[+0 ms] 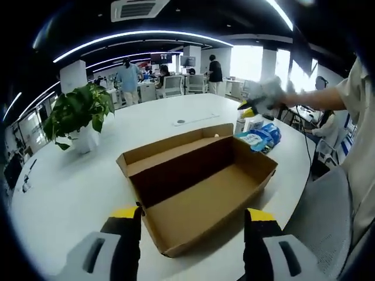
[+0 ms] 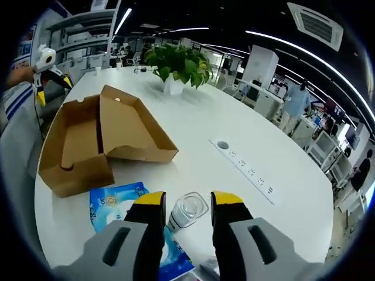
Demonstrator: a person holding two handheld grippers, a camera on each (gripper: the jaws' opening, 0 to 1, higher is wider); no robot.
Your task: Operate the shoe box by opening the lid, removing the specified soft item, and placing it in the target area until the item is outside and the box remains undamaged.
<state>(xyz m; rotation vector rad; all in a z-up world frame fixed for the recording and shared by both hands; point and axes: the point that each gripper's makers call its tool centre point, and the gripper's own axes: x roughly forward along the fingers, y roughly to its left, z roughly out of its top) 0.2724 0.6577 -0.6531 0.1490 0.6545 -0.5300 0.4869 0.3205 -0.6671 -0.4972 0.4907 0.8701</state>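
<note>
Open brown cardboard shoe box [image 1: 196, 187] blocks my left claw [image 1: 190, 231]; white desk [image 1: 70, 193] free to potted green plant [image 1: 79, 117].

Blue packet [image 2: 120, 205]: white and yellow printing on its face, too small and blurred to read in the right gripper view; in the left gripper view the same packet [image 1: 261, 139] shows only pale marks, with no letters to make out.
Cardboard shoe box [image 1: 196, 187]: plain brown inside and out, no label or brand readable.
Wall screens [image 1: 161, 58]: lit, far off across the room, and their content is unreadable.
Posters on the far wall [image 2: 26, 41]: blue and white shapes, wording illegible.
Power strip [image 2: 246, 170] set in the bench: sockets visible, no markings readable.
</note>
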